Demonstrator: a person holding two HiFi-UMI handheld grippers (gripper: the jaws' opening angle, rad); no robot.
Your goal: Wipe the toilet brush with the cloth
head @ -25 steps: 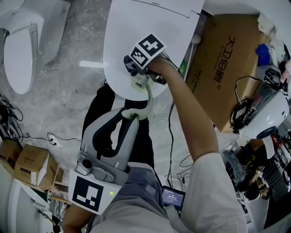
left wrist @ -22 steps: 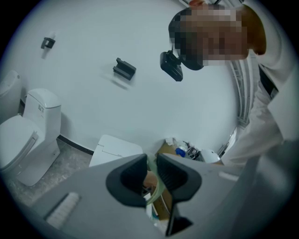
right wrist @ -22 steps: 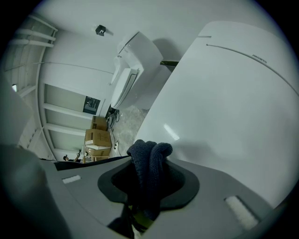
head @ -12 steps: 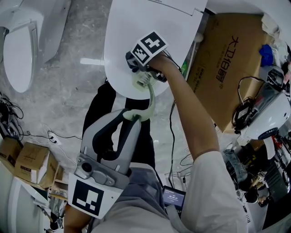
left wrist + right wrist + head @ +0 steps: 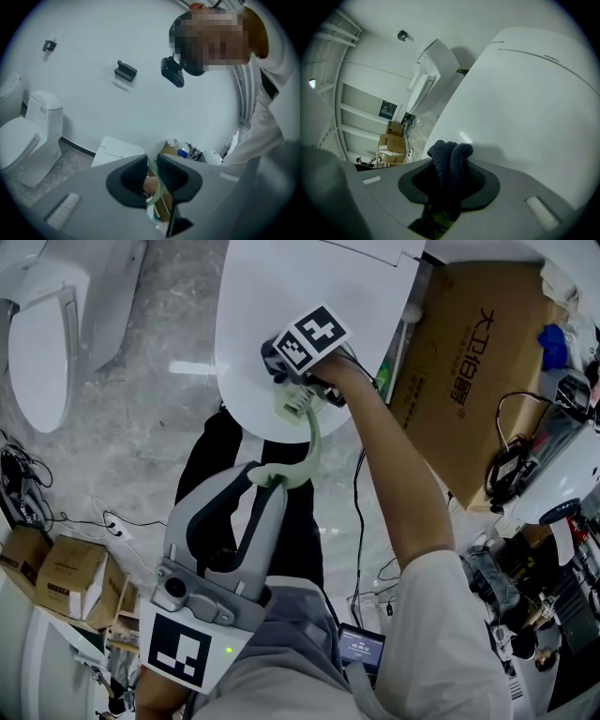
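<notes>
the toilet brush (image 5: 312, 446) is clamped by its pale green handle in the left gripper (image 5: 151, 174), probably to be kept steady; the dark cloth (image 5: 450, 157) is pinched in the right gripper (image 5: 449, 183), seemingly at the brush's far end; a white toilet lid (image 5: 281, 306) is seen beyond, grey stone floor (image 5: 159, 409) around

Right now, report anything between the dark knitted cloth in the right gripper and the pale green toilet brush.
Nothing visible. The right gripper is shut on the dark knitted cloth, seemingly against the pale green toilet brush, whose handle the left gripper clamps.
</notes>
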